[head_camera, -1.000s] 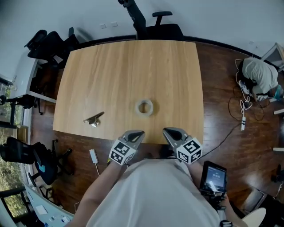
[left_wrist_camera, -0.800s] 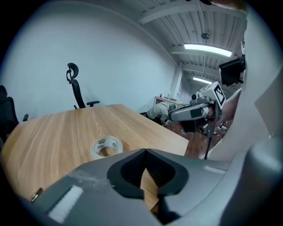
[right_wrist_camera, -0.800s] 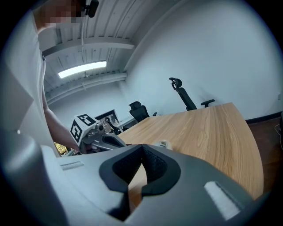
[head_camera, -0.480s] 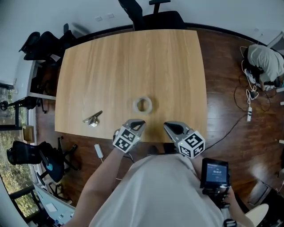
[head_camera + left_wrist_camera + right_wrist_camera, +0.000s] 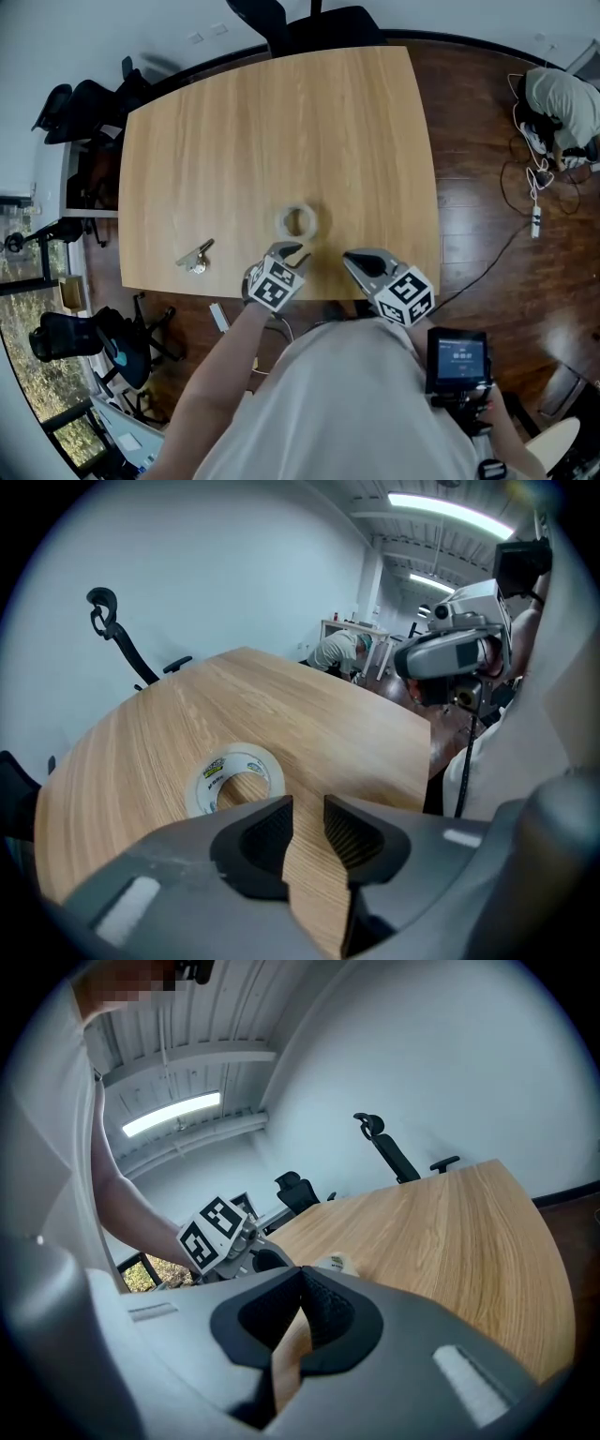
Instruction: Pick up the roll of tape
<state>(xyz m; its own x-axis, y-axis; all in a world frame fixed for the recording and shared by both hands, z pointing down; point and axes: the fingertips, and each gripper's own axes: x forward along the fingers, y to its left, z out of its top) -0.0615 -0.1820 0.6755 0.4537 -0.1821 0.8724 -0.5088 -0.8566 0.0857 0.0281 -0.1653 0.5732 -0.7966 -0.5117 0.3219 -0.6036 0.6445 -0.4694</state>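
Observation:
The roll of clear tape [image 5: 300, 220] lies flat on the wooden table [image 5: 234, 131], near its front edge. My left gripper [image 5: 287, 254] hovers just short of the roll, tilted down at it. In the left gripper view its jaws [image 5: 307, 810] are opening, a narrow gap shows between them with nothing in it, and the tape [image 5: 234, 777] sits just beyond the left jaw. My right gripper [image 5: 354, 261] hangs over the table's front edge, to the right of the roll. Its jaws [image 5: 300, 1277] are shut and empty, with the tape [image 5: 334, 1262] peeking over them.
A small metal clip [image 5: 195, 257] lies near the table's front left corner. Office chairs [image 5: 309, 21] stand beyond the far edge and at the left [image 5: 80, 103]. A cable [image 5: 525, 187] runs over the floor at the right.
My left gripper has moved forward and down toward the tape and its jaws have parted. The right gripper has crept a little forward over the table's edge.

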